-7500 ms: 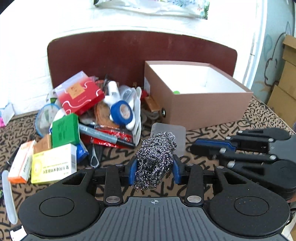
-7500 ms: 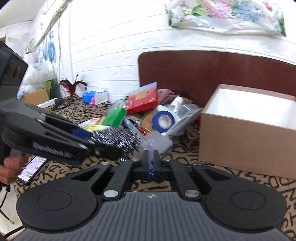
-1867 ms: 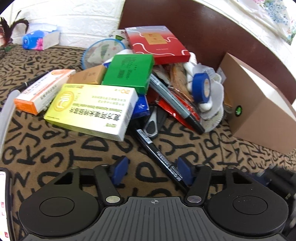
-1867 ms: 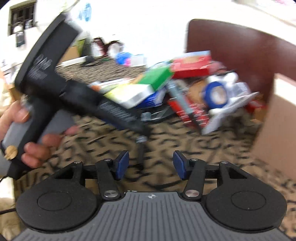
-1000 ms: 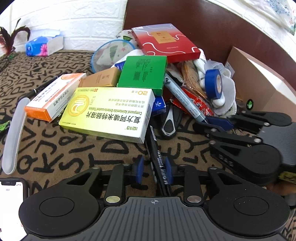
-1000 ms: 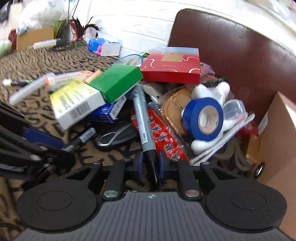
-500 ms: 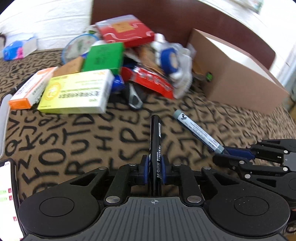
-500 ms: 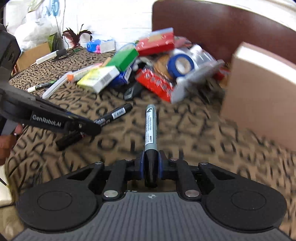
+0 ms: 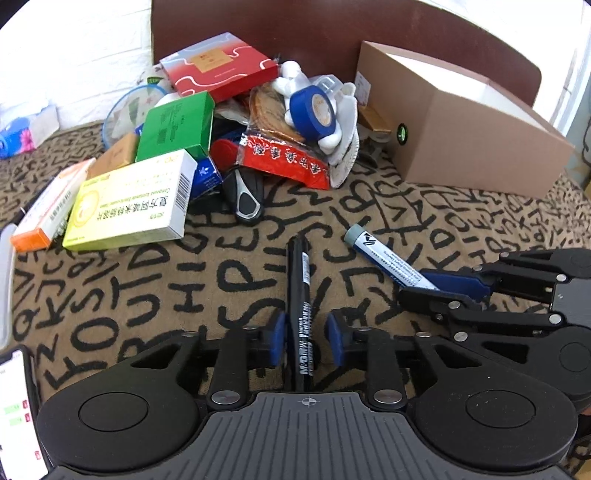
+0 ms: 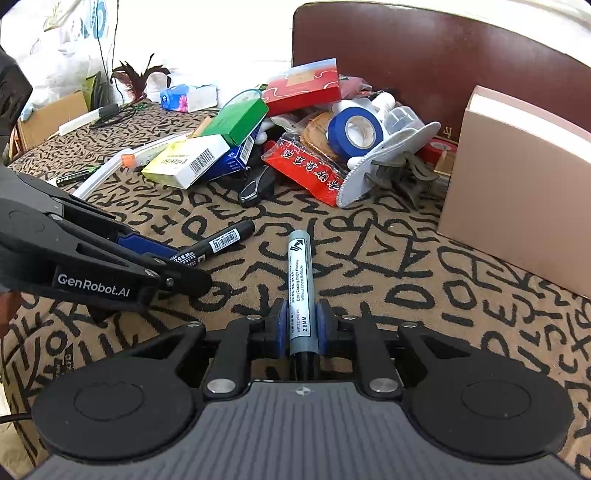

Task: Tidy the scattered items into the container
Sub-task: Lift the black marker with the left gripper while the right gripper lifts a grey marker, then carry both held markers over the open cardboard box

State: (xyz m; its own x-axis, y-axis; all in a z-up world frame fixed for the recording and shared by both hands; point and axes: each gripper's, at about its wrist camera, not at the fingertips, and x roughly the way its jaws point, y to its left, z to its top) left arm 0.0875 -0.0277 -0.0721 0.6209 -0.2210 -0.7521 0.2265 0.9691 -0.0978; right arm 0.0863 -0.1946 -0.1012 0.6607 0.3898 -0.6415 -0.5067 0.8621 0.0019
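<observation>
A black marker (image 9: 300, 295) lies between the pads of my left gripper (image 9: 306, 338), which stands slightly open around it; the pads show a gap on both sides. The black marker also shows in the right wrist view (image 10: 218, 243). My right gripper (image 10: 302, 328) is shut on a grey marker (image 10: 301, 291), seen in the left wrist view too (image 9: 388, 258). The brown cardboard box (image 9: 461, 122) stands at the right, also seen in the right wrist view (image 10: 517, 184). A pile of items holds a blue tape roll (image 9: 314, 110), a green box (image 9: 177, 125) and a yellow-white box (image 9: 129, 203).
A red flat box (image 9: 218, 66), a red snack packet (image 9: 284, 158) and an orange-white box (image 9: 44, 210) lie in the pile. A phone (image 9: 14, 417) sits at the lower left. A dark headboard (image 9: 332, 33) stands behind. The patterned cloth (image 9: 147, 288) covers the surface.
Both grippers pulled back from the pile with a marker each. My left gripper's pads have now parted slightly from the black marker. The right gripper stays shut on the grey marker.
</observation>
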